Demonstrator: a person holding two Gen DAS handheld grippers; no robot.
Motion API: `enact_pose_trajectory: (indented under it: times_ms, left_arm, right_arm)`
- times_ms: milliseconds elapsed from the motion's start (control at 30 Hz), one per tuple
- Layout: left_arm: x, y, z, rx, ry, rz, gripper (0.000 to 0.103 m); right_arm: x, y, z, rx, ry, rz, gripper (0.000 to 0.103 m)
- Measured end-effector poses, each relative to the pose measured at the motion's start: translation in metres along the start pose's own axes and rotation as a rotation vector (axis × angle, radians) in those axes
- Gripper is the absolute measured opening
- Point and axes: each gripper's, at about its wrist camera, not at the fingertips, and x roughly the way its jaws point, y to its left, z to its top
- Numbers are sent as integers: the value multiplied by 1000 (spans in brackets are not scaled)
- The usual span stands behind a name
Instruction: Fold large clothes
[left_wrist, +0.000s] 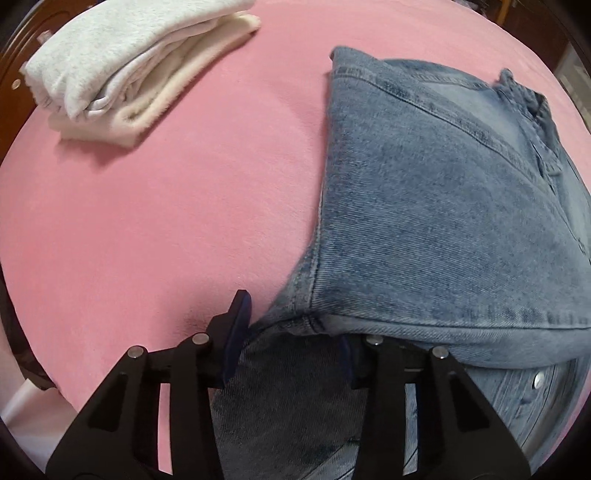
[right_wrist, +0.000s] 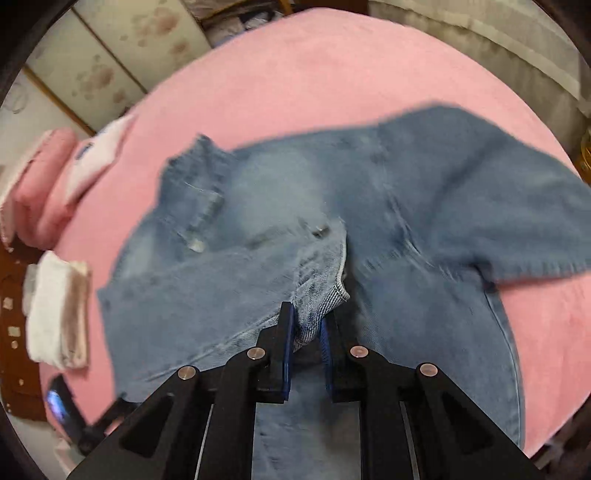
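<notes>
Two garments share a pink bed sheet (left_wrist: 155, 192) that fills both views; it covers a bed, the largest thing here. On it lies a blue denim jacket (left_wrist: 436, 206), partly folded: in the left wrist view one panel is doubled over so that its stitched hem runs along the near edge, and a metal snap button (left_wrist: 539, 380) shows on the layer underneath. In the right wrist view the same denim jacket (right_wrist: 369, 206) is blurred, with one sleeve spread out to the right and the collar toward the upper left.

Well apart from it, near the far left corner of the bed, sits a folded white fleece garment (left_wrist: 122, 66), stacked in several layers. A pink pillow (right_wrist: 48, 184) lies at the bed's left edge in the right wrist view; a white patch on it carries blue writing, too blurred to read.

The left hand-held gripper (left_wrist: 291, 350) has its jaws spread wide on either side of the jacket's near folded corner, not pinching it. The right hand-held gripper (right_wrist: 308, 332) is clamped on a bunched edge of the jacket's front, with denim squeezed between its blue pads (right_wrist: 288, 354).
</notes>
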Motion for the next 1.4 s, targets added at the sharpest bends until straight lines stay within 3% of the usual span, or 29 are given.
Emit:
enact_pose_trajectory:
  times_ms: [133, 200, 267, 433, 533, 633, 667, 700, 733, 767, 833, 900, 933, 1000, 1033, 1067, 1133, 1167, 1233, 1267, 1333, 1400]
  left_arm:
    - [-5, -14, -8, 74, -9, 31, 39]
    - [-9, -15, -11, 98, -15, 41, 39]
    - [-15, -12, -15, 93, -16, 27, 39]
    - [-29, -6, -17, 72, 18, -7, 39]
    - [-40, -10, -22, 76, 17, -7, 39]
    - [-60, -12, -31, 74, -10, 4, 38]
    - [-69, -13, -35, 62, -37, 2, 30]
    - [-76, -14, -37, 54, -54, -3, 24]
    - [-81, -15, -39, 47, -63, -13, 18]
    - [-86, -19, -40, 40, -68, -32, 14]
    - [-94, -30, -41, 39, -60, -129, 6]
    - [-91, -49, -37, 68, -35, -196, 6]
    - [-90, -57, -36, 85, -19, -213, 6]
    - [-83, -79, -33, 127, 51, -260, 6]
    - [-77, -86, -31, 133, 72, -267, 6]
    - [-72, -91, -28, 138, 90, -265, 6]
    - [-55, -96, -22, 144, 135, -208, 6]
    - [-45, -95, -20, 141, 165, -137, 6]
    - [-31, -84, -17, 89, 185, -74, 6]
    - [-25, -76, -15, 51, 200, -77, 6]
    - [-13, -57, -13, -27, 239, -83, 6]
    - [-11, -40, -11, -92, 244, -106, 6]
  right_arm:
    - [44, 0, -12, -88, 33, -154, 12]
    - [59, 3, -16, -37, 59, -183, 13]
    - [58, 15, -18, -14, 30, -209, 13]
    - [46, 33, -19, -104, -30, -241, 15]
    - [31, 32, -22, -100, -53, -228, 27]
    - [3, 29, -27, -55, -132, -247, 40]
    - [-7, 30, -29, -37, -161, -260, 41]
    - [-19, 26, -27, -24, -180, -256, 43]
    - [-26, 28, -30, -16, -197, -229, 51]
    - [-31, 31, -31, -19, -202, -178, 65]
    - [-36, 39, -31, -41, -166, -16, 71]
    - [-25, 63, -36, -74, -67, 195, 70]
    - [-24, 66, -40, -89, -24, 261, 64]
    - [-1, 101, -52, -153, 143, 394, 47]
    - [7, 115, -59, -170, 192, 430, 30]
    - [14, 125, -65, -179, 216, 451, 18]
    - [30, 141, -73, -193, 252, 480, 14]
    - [39, 145, -75, -198, 263, 477, 13]
    - [61, 147, -74, -213, 281, 418, 10]
    - [69, 144, -71, -210, 284, 413, 0]
    - [76, 124, -60, -132, 281, 436, 0]
    - [74, 92, -52, -70, 217, 383, 0]
